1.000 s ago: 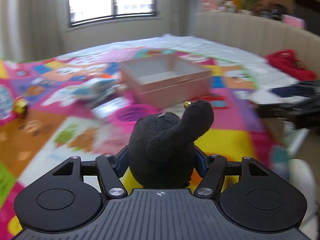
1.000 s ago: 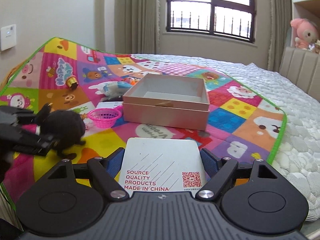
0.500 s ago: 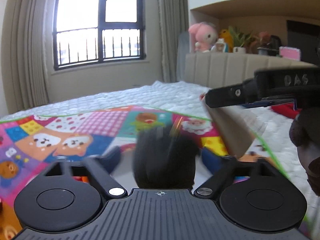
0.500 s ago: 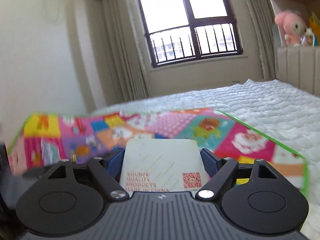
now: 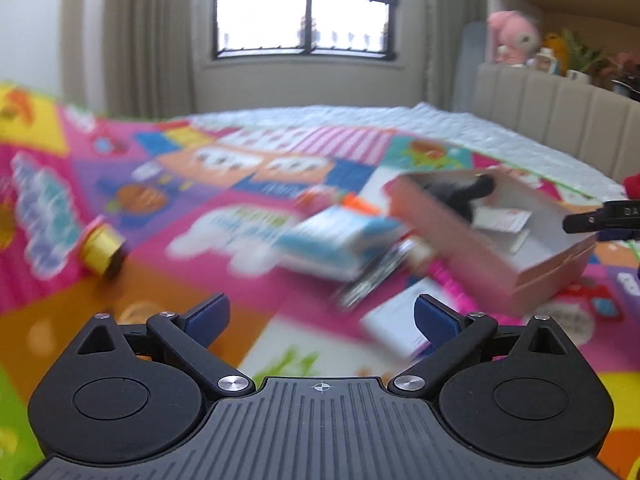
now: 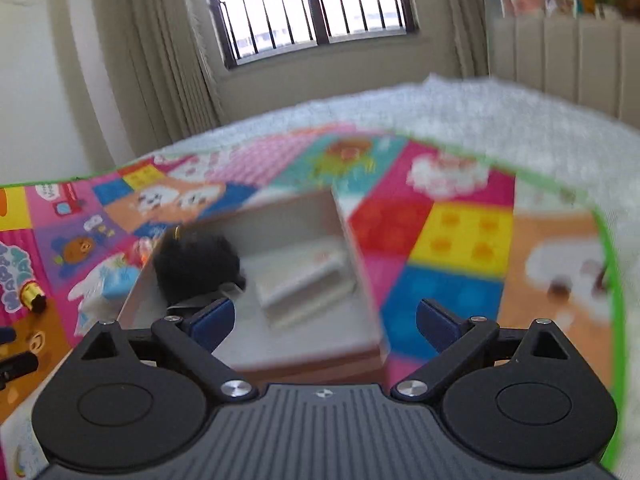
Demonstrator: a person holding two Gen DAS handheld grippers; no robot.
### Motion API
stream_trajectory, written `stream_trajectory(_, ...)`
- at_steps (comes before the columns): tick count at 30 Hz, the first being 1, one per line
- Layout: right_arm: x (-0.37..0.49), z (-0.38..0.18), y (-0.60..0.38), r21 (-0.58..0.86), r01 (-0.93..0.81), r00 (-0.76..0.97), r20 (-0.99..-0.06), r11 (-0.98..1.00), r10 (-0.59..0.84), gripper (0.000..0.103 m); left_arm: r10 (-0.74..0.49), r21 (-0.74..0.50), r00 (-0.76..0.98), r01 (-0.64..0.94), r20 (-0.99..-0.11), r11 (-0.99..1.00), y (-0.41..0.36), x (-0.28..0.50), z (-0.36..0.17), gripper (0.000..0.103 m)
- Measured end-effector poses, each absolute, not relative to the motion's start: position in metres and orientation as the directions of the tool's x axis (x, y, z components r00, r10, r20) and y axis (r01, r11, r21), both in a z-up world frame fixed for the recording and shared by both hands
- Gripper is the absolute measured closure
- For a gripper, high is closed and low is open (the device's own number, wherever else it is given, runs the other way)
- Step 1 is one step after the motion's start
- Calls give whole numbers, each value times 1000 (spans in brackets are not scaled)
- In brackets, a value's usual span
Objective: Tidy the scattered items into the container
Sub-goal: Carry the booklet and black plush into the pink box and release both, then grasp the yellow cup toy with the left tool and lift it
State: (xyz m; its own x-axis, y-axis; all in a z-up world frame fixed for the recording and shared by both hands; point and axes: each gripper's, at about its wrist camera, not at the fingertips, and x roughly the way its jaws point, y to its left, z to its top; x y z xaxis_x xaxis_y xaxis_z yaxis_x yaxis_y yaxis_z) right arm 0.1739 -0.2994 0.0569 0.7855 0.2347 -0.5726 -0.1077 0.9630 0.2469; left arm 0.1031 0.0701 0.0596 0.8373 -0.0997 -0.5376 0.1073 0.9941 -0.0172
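Observation:
The pink box point(image 5: 500, 264) stands on the colourful play mat. Inside it lie the black plush toy point(image 5: 456, 196) and a white card point(image 5: 502, 222). The right wrist view shows the same box point(image 6: 320, 364) just below my right gripper, with the black plush toy point(image 6: 196, 262) at its left and the white card point(image 6: 304, 284) beside it. My left gripper point(image 5: 322, 316) is open and empty, left of the box. My right gripper point(image 6: 324, 316) is open and empty above the box. The view is blurred.
Loose on the mat left of the box: a blue and white pack point(image 5: 336, 240), a yellow roll point(image 5: 100, 250), a white card point(image 5: 400, 320) and a dark blurred item point(image 5: 372, 280). The white quilt point(image 6: 500, 120) and headboard point(image 5: 560, 112) lie behind.
Both grippers have opened. The black plush toy left my left gripper and the white card left my right gripper; both now lie in the box. The cameras swung down toward the mat.

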Motion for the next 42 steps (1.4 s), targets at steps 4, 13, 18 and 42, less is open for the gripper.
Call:
stream_trajectory(4,167,53,-270,229,-124,788,-568,966,236,0,-61,-44,829,44,-556,998,97,94,52,1)
stream_trajectory(13,124,76,-219,-27,-233,884,-423,972,200,2,217,58,862,-215,-457,975,139,124,65,0)
stream_trajectory(18,79,81,-194,-84,-400,848,-411,912,334,2,356,104,806,-350,-473,931,175,201,61,1)
stream_trajectory(42,97,32,-139,-54,-559,640,-662,827,390,50,-88,48,884,124,-459,991,63,71,129,36)
